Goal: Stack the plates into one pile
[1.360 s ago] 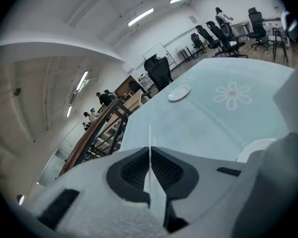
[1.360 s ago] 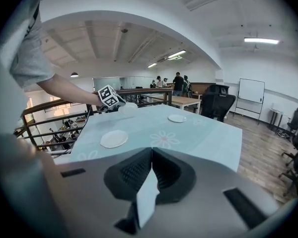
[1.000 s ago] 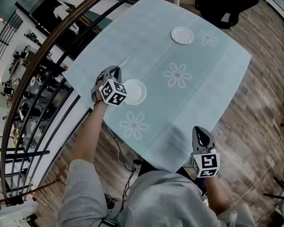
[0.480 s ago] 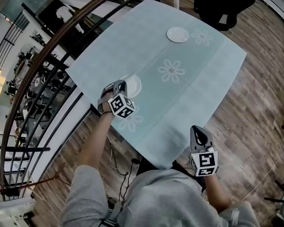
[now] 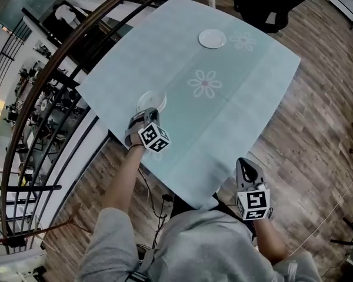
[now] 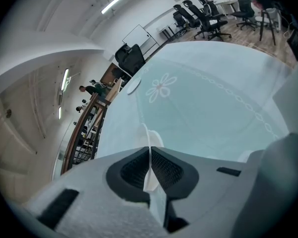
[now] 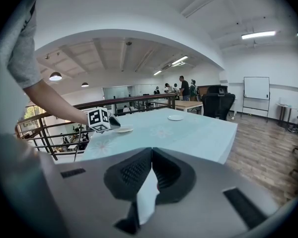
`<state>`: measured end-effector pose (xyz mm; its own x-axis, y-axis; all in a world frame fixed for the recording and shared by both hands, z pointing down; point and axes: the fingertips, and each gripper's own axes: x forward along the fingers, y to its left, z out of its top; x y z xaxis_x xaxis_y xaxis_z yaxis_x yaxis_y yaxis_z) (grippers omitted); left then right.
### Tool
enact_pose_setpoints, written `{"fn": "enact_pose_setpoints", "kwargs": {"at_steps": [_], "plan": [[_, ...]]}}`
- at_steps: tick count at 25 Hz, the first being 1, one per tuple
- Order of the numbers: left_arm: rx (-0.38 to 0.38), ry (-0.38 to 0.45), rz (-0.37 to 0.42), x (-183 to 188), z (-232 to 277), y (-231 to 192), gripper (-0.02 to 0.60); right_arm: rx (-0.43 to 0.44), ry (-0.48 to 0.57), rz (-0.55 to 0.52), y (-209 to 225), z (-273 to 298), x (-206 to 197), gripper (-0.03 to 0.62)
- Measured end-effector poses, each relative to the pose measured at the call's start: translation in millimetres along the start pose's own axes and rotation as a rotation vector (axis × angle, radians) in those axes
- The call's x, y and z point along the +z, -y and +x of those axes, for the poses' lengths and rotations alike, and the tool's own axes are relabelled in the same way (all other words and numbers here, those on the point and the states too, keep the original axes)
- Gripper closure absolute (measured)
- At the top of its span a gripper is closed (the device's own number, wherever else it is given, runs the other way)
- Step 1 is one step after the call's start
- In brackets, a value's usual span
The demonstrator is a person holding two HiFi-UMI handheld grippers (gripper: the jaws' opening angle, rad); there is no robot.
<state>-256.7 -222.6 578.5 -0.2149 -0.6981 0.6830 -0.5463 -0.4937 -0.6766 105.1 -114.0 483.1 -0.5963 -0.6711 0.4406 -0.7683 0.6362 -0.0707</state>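
Note:
A small white plate lies near the left edge of the pale blue table, low over the cloth. My left gripper is shut on its near rim. In the left gripper view the thin rim runs between the dark pads. A second white plate sits at the table's far side, also in the left gripper view and the right gripper view. My right gripper hangs off the table's near corner, shut and empty; it sees the held plate.
A dark curved railing runs close along the table's left side, with a drop beyond it. Black office chairs stand past the far corner. Wooden floor lies to the right. Daisy patterns are printed on the cloth.
My left gripper has carried the plate from the middle of the cloth toward the table's left edge and lower. The right gripper has drifted only a little.

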Motion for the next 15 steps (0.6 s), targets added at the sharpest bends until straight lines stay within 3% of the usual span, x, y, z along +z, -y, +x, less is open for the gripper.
{"fn": "enact_pose_setpoints", "kwargs": {"at_steps": [15], "plan": [[-0.123,-0.08,-0.083,-32,28,49,0.551,-0.023,-0.017,0.011,-3,-18,-9,0.568]]}}
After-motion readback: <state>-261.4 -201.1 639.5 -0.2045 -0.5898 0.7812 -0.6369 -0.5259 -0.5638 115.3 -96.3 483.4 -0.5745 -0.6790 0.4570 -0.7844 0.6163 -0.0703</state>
